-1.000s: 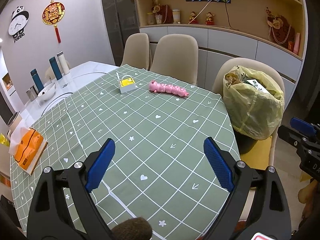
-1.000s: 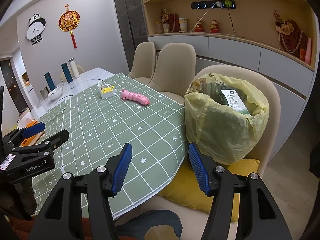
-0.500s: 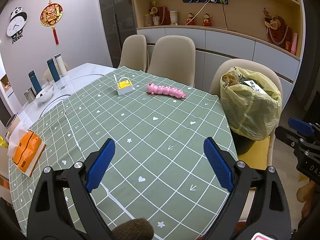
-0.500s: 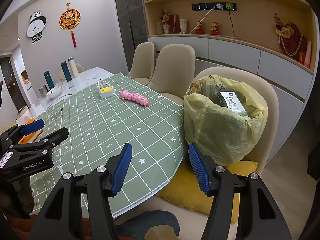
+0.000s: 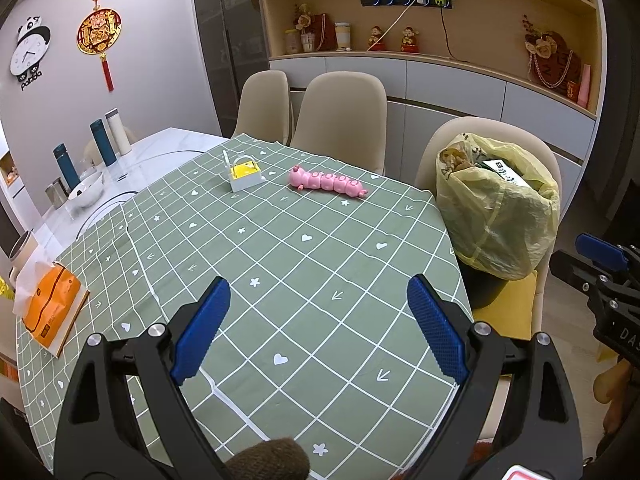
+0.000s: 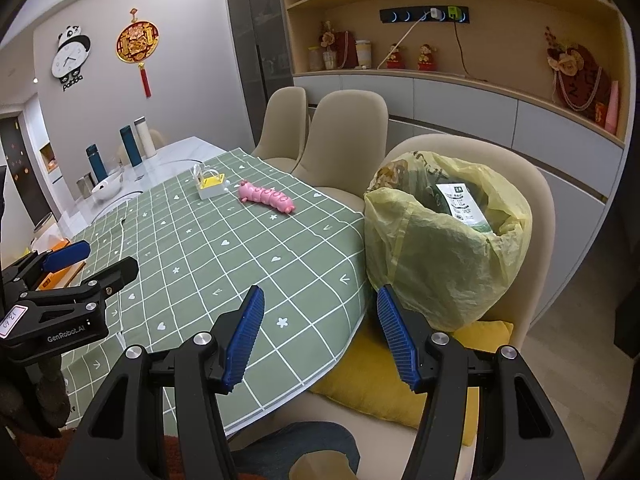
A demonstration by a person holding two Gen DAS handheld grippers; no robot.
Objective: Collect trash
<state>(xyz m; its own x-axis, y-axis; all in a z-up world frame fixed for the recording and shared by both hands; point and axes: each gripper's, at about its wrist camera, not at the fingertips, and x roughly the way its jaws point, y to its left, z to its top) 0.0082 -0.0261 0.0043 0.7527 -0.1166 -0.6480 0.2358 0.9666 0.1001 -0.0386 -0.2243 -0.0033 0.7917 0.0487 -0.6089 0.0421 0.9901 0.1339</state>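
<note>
Left wrist view: the left gripper (image 5: 318, 306) is held wide apart over the near part of the green cloth (image 5: 280, 248), with nothing between its blue pads (image 5: 200, 326). A yellow box (image 5: 245, 175) and a pink toy (image 5: 326, 181) are seen far ahead on the cloth, well apart from the fingers. An orange tissue pack (image 5: 50, 304) lies at the left edge. The yellow trash bag (image 5: 494, 210) is set on a chair (image 5: 546, 168) to the right, beyond the right finger.

From the right wrist, the right gripper (image 6: 320, 330) is seen released and empty at the cloth's near right edge. The bag (image 6: 444, 240) stands just beyond its right pad (image 6: 396, 336), not touched, on a yellow cushion (image 6: 380, 380). The left gripper (image 6: 68, 280) is seen at far left.
</note>
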